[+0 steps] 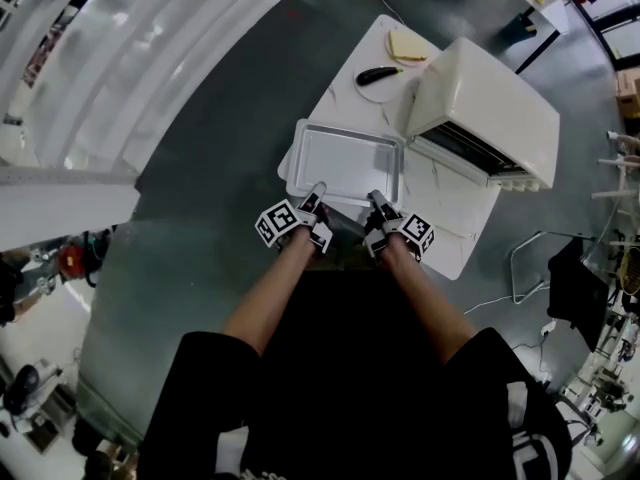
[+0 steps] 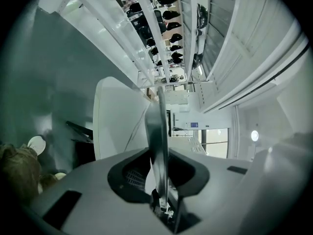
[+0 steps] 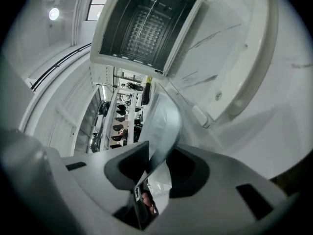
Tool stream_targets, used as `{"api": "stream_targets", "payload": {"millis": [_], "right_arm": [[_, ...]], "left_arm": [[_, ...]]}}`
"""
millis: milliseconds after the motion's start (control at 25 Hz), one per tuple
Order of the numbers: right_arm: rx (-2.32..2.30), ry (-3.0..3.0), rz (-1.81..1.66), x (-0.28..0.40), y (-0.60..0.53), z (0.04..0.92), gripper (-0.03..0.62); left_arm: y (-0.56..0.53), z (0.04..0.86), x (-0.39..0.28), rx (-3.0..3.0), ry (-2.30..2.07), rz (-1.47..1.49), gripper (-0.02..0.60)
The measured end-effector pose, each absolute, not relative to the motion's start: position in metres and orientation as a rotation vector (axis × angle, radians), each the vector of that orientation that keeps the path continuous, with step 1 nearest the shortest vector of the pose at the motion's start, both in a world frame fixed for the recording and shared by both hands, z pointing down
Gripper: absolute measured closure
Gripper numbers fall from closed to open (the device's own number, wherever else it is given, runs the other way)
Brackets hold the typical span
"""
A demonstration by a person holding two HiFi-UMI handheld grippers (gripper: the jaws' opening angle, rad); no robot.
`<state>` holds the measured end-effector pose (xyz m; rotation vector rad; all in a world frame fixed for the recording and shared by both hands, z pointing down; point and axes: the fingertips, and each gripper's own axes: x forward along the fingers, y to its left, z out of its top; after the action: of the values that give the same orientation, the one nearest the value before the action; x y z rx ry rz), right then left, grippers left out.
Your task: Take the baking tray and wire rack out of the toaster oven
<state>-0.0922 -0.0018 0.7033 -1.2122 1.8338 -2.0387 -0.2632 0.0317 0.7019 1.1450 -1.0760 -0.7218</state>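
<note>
Head view first: the baking tray (image 1: 345, 160) is held out of the toaster oven (image 1: 490, 108), over the near left part of the white bench (image 1: 450, 218). Whether it already rests on the bench cannot be told. Its long axis runs across the picture, and its near long rim is pinched by the left gripper (image 1: 316, 192) and the right gripper (image 1: 376, 200), set side by side. In the left gripper view the tray's thin edge (image 2: 157, 131) is seen clamped upright between closed jaws. In the right gripper view the rim (image 3: 164, 121) is gripped between the jaws in the same way.

The wire rack (image 3: 146, 31) is seen inside the open oven, ahead of the right jaws and beyond the tray. The oven stands to the tray's right, so the right hand is judged the nearer for the rack. The tray must first be set down and released, and the oven mouth then approached from the front.
</note>
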Motion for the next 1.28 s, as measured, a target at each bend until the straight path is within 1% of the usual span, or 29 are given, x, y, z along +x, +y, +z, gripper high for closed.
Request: {"api": "stream_targets", "payload": {"millis": [160,360,600,840,1000,1080,1120,1280], "right_arm": [[-1.221,1.826,-2.063,-0.102,-0.01,0.713,0.468],[-1.283,1.792,-2.109,-0.106,-0.013,0.73,0.465],[-1.337,1.802,-2.256,-0.12,-0.002,0.745,0.465],[-1.39,1.819,-2.321,-0.124,0.002,0.746,0.457],[-1.506,1.856,-2.338,-0.114,-0.002,0.748,0.411],[-1.524,1.86,-2.373,-0.114,0.0,0.749,0.353],[-1.519,1.861,-2.397,-0.116,0.002,0.749,0.334],[-1.506,1.876,-2.484,-0.122,0.013,0.749,0.311]], "left_arm": [[0.026,0.716,-0.271,1.107,-1.083,-0.683,0.483],[0.017,0.732,-0.276,1.114,-1.088,-0.555,0.476],[0.015,0.749,-0.285,1.16,-1.098,-0.283,0.469],[0.017,0.761,-0.294,1.097,-1.094,-0.112,0.462],[0.012,0.761,-0.307,1.137,-1.108,-0.015,0.433],[0.011,0.761,-0.313,1.148,-1.105,0.011,0.425],[0.01,0.761,-0.317,1.149,-1.112,0.023,0.425],[0.008,0.761,-0.334,1.149,-1.167,0.079,0.423]]}}
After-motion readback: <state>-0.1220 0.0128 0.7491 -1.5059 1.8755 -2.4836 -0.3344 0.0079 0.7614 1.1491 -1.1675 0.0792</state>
